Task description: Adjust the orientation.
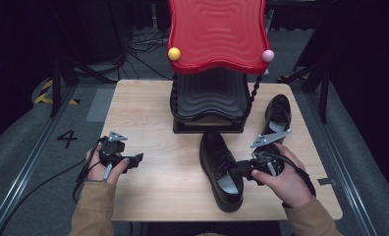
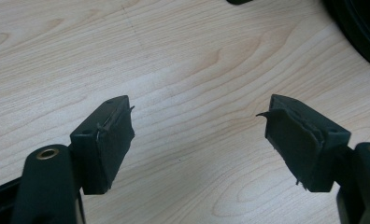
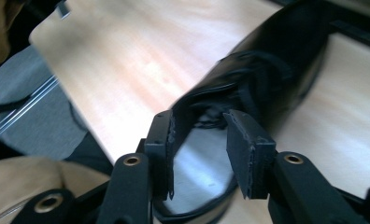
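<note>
A black leather lace-up shoe [image 1: 213, 147] lies on the wooden table [image 1: 148, 108], toe toward the far side. My right gripper [image 1: 241, 169] is at its opening from the right. In the right gripper view the shoe [image 3: 276, 60] has one side wall between the jaws. My right gripper [image 3: 199, 119] stands open: one pad lies against the outside of the wall, the other hangs inside over the pale insole without pressing. A second black shoe [image 1: 278, 110] lies at the far right. My left gripper [image 1: 136, 158] rests near the table's left edge, and the left gripper [image 2: 199, 105] is open over bare wood.
A stand with a wavy red top [image 1: 217, 34] and a black ribbed base [image 1: 209, 98] occupies the table's far middle. Yellow [image 1: 174, 53] and pink [image 1: 267, 55] balls sit at its corners. Cables trail off the left edge. Bare wood lies between my two hands.
</note>
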Demonstrator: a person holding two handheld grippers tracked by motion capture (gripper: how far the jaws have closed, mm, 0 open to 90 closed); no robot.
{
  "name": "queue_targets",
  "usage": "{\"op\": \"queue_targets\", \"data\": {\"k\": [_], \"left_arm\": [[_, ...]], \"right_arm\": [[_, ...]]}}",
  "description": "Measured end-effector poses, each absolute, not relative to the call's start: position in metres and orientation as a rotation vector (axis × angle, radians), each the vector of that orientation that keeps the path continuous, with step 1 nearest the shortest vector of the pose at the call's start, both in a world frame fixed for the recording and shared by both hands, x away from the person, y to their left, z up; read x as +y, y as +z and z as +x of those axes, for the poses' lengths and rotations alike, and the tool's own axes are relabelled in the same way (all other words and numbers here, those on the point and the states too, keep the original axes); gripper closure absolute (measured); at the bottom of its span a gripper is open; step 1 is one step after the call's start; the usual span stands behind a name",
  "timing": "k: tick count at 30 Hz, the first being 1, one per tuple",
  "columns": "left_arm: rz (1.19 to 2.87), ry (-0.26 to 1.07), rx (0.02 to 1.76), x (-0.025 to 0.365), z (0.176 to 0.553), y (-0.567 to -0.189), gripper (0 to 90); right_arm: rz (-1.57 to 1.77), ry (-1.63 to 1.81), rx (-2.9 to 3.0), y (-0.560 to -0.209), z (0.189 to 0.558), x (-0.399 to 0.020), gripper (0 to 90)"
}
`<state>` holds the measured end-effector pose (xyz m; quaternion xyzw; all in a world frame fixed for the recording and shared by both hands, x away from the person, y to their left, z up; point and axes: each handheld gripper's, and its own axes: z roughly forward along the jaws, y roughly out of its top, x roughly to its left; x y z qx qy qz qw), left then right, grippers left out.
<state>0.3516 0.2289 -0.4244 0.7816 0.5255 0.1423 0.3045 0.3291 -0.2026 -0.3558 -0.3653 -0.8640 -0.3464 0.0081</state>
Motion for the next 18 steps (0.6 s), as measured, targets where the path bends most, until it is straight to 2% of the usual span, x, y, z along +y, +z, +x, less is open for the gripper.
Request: {"op": "queue_targets", "data": {"k": [7, 18], "left_arm": [[2.069, 0.375, 1.392, 0.227, 0.355, -0.423, 23.9], [2.076, 0.379, 1.397, 0.23, 0.353, -0.425, 23.9]], "right_arm": [[-1.281, -1.142, -2.716, -0.35, 0.363, -0.23, 59.4], [-1.523, -1.029, -2.702, -0.351, 0.421, -0.268, 56.7]]}}
